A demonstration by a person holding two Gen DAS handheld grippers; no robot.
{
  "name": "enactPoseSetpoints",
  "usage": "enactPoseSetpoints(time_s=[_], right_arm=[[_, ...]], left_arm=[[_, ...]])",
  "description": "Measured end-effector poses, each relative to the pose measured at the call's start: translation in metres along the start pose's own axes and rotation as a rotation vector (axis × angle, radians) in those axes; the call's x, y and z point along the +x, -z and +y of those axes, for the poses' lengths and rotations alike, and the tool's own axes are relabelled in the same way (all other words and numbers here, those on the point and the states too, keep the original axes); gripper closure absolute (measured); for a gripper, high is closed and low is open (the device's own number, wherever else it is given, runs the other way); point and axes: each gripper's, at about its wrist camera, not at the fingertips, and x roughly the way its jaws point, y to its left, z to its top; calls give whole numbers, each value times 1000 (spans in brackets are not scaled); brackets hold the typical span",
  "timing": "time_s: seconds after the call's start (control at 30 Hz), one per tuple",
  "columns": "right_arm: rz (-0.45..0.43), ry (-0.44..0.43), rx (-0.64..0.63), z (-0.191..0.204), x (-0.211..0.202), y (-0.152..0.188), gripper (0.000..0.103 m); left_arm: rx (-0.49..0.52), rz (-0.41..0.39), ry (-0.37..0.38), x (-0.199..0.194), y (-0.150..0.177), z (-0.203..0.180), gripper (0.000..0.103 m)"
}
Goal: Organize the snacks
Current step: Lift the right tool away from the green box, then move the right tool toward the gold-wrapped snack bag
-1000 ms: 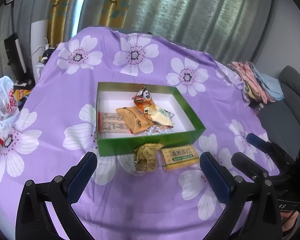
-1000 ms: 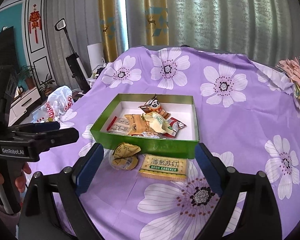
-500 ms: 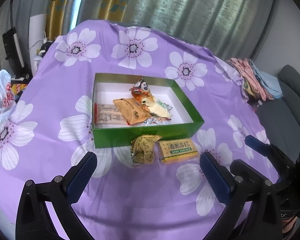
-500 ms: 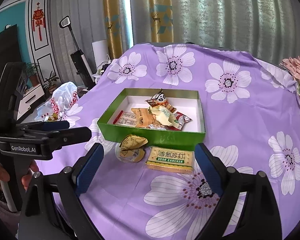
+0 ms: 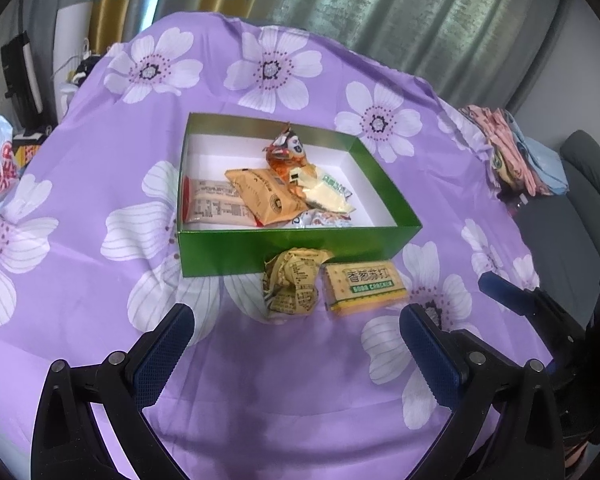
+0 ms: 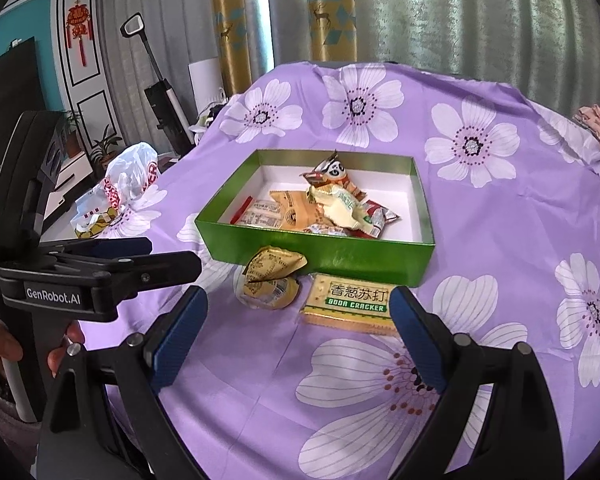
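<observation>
1. Both tools are wide open w/ nothing between the jaws. In the left wrist view the left gripper (image 5: 296, 340) sits at the bottom centre of the frame; in the right wrist view the right gripper (image 6: 298, 322) is at the bottom centre too.
2. The task's things: a green box (image 5: 292, 250) in the middle of the frame on the purple flowered cloth (image 5: 100, 280), already w/ several snack packs inside. Two snacks are not yet in: a crumpled yellow pack (image 5: 294, 282) touching the box's near wall, and a soda cracker pack (image 5: 362, 288) just beside it, to the right in the frame.
3. We judge the step in hand is the approach to these two packs.
4. To do it well, we think each gripper should take one pack: left for the crumpled one, right for the cracker. Come down w/ the jaws on both sides of the pack, not on top, and close gently, bc crackers can break.
5. Lift above the box wall before moving in, and drop in the free right part of the box.
6. Only the right wrist view shows the left tool from the side, a hand (image 6: 4, 344) on its handle, a plastic bag (image 6: 128, 184) at left and a TV.
7. Only the left wrist view shows the right tool at the lower right edge, folded clothes (image 5: 512, 152) and a grey sofa at right.
</observation>
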Motion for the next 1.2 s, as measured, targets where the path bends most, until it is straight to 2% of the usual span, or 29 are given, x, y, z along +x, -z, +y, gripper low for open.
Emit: enactPoseSetpoints(time_s=[0.5, 0.83, 1.2], right_arm=[[72, -19, 2, 1, 34, 5, 10], [119, -40, -2, 3, 59, 8, 10], [157, -122, -8, 8, 85, 13, 11]], left_arm=[[-47, 39, 40, 26, 2, 17, 1], [-86, 62, 97, 41, 2, 30, 1], [-102, 89, 152, 60, 0, 38, 1]])
